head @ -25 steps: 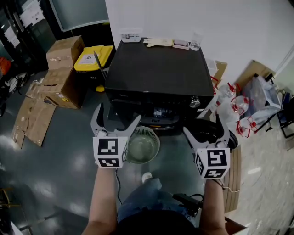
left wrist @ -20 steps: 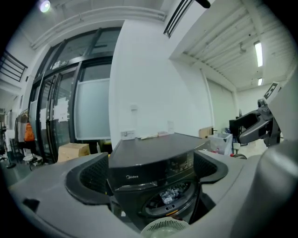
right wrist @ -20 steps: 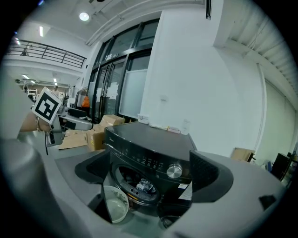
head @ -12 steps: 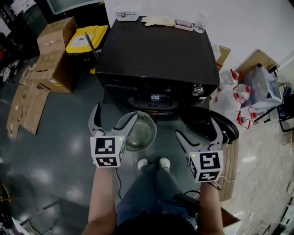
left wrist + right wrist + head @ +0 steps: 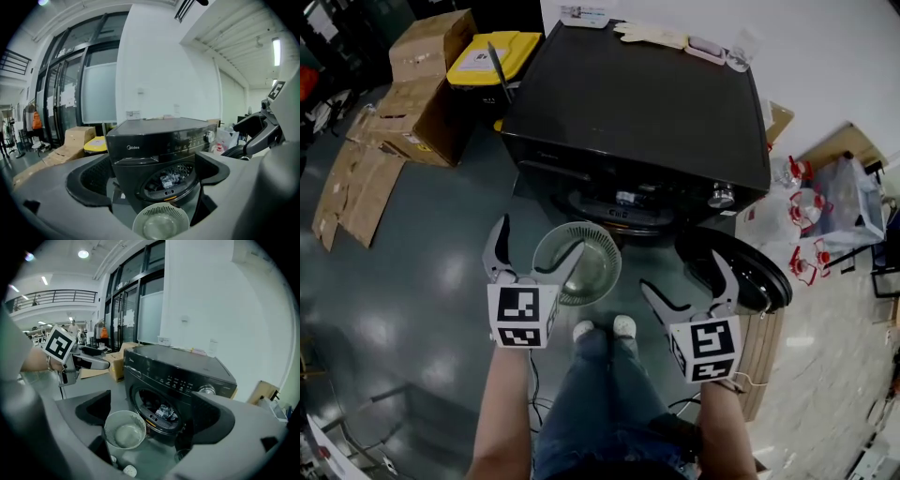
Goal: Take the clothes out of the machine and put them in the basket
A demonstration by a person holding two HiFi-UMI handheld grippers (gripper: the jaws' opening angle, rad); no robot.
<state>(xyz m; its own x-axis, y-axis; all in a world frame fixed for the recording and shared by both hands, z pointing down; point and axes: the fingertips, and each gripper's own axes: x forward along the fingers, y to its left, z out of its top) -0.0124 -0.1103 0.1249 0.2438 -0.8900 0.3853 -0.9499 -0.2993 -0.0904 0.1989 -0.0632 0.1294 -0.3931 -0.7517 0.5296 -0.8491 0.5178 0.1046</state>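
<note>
A black front-loading washing machine [image 5: 637, 103] stands ahead with its round door [image 5: 736, 272] swung open to the right. Crumpled grey-white clothes [image 5: 165, 411] lie inside the drum [image 5: 169, 178]. An empty pale round basket [image 5: 577, 263] sits on the floor right before the opening. My left gripper [image 5: 536, 255] is open, held above the basket's left rim. My right gripper [image 5: 689, 291] is open too, hovering between the basket and the open door. Neither holds anything.
Cardboard boxes [image 5: 422, 80] and a yellow bin [image 5: 492, 56] stand left of the machine. Gloves [image 5: 652, 34] and small items lie on its top at the back. Plastic bags [image 5: 844, 197] sit at the right. My feet [image 5: 602, 328] are just behind the basket.
The head view has shifted forward and down over the machine. Both grippers stayed open; the right one has drifted left, toward the basket.
</note>
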